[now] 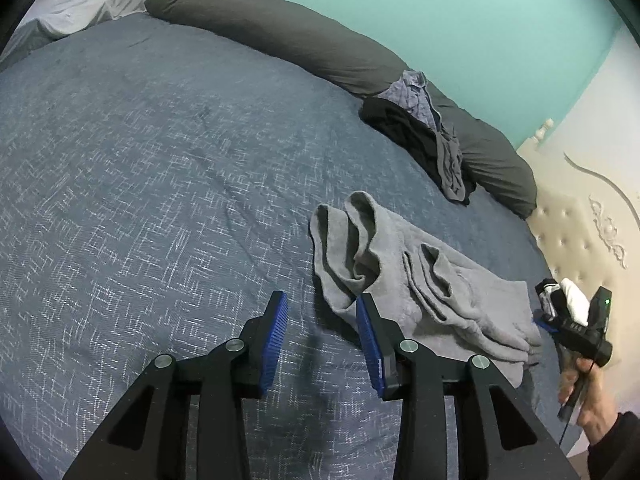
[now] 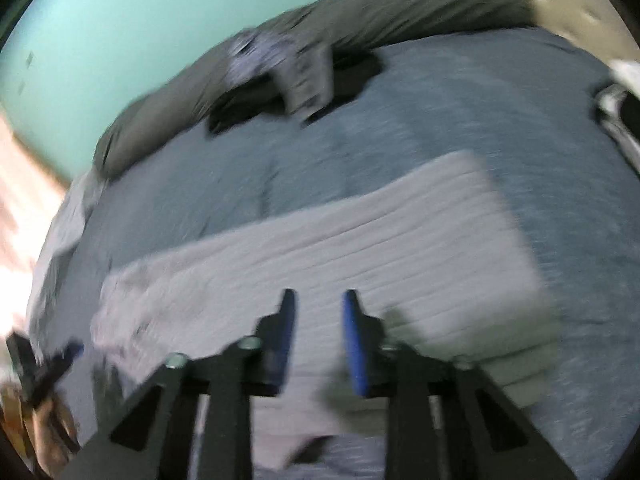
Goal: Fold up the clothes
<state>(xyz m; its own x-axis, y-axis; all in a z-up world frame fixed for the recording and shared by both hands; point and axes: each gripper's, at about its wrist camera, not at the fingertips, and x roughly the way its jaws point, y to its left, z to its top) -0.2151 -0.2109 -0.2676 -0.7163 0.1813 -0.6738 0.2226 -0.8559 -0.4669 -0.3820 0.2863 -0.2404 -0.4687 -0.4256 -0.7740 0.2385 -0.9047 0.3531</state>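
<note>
In the left wrist view the left gripper [image 1: 322,304] hangs over the blue patterned bedspread [image 1: 140,184] with its two blue pads spread apart and only bedspread between them. The grey garment [image 1: 404,280], perhaps sweatpants, lies crumpled on the bedspread at about one o'clock from this gripper; its near edge lies just beside the right pad tip, and I cannot tell if they touch. Further away, at about one o'clock, a small pile of dark clothes [image 1: 416,128] leans against the long dark grey bolster pillow [image 1: 280,36]. At three o'clock, at the far end of the garment, a hand [image 1: 588,396] holds the right gripper [image 1: 546,324]. In the right wrist view, which is blurred, the right gripper [image 2: 319,300] has its blue pads set a little apart, pinching nothing, directly over the grey garment [image 2: 360,240], which stretches from nine o'clock to two o'clock under and beyond the tips.
</note>
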